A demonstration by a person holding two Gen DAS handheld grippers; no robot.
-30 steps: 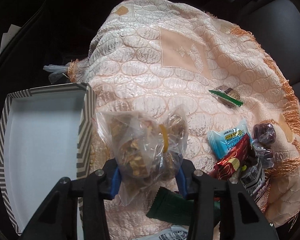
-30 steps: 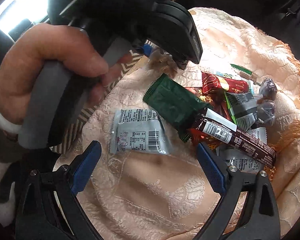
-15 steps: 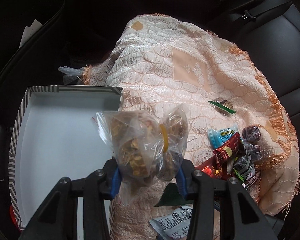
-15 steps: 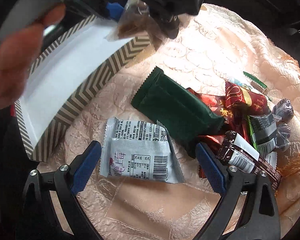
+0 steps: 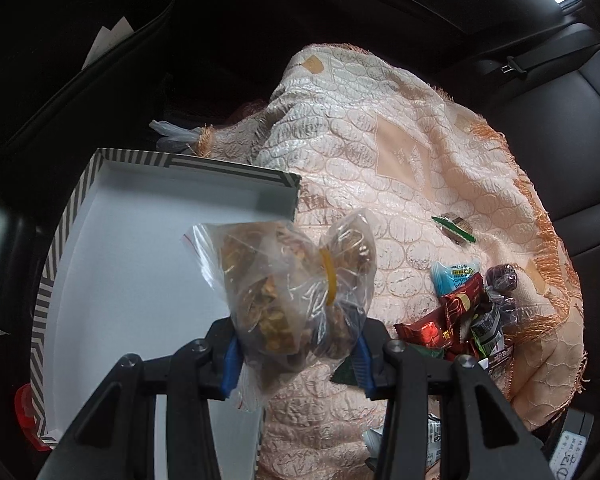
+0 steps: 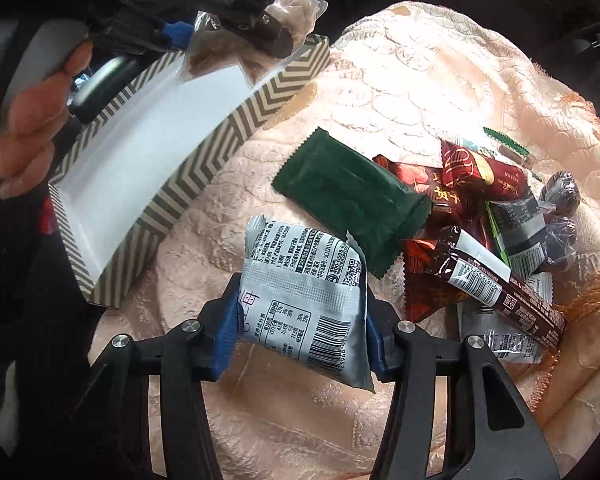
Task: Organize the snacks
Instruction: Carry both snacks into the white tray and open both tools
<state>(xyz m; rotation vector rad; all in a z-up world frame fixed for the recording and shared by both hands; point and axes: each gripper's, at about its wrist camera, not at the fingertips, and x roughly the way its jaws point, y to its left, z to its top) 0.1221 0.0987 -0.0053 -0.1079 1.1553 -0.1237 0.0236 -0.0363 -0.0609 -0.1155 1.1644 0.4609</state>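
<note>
Silver packet (image 6: 304,304), formerly loose, now between right gripper (image 6: 300,344) fingers.

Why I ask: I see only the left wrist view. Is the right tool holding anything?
Observer: Yes. The right tool is shut on a silver packet.
Operator: Is my bag over the box?
Observer: It appears so. The right wrist view shows it hanging above the box's far end.
Operator: What lies next to the silver packet?
Observer: A green packet, in full view on the cloth just beyond it.
</note>
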